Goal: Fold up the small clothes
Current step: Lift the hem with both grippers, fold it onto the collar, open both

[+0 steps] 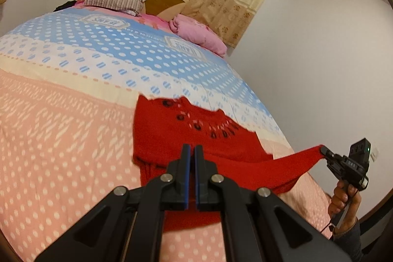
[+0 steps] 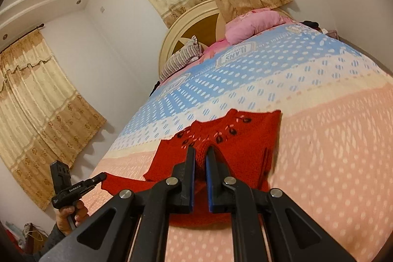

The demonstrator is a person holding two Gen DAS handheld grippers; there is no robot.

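Two black handheld grippers, the left gripper (image 1: 192,151) and right gripper (image 2: 201,154), each with blue-padded fingers (image 1: 187,163), silver pivot screws (image 1: 166,177) and angular linkage arms, gripped by bare hands (image 1: 343,198) in dark grey sleeves (image 1: 350,237).
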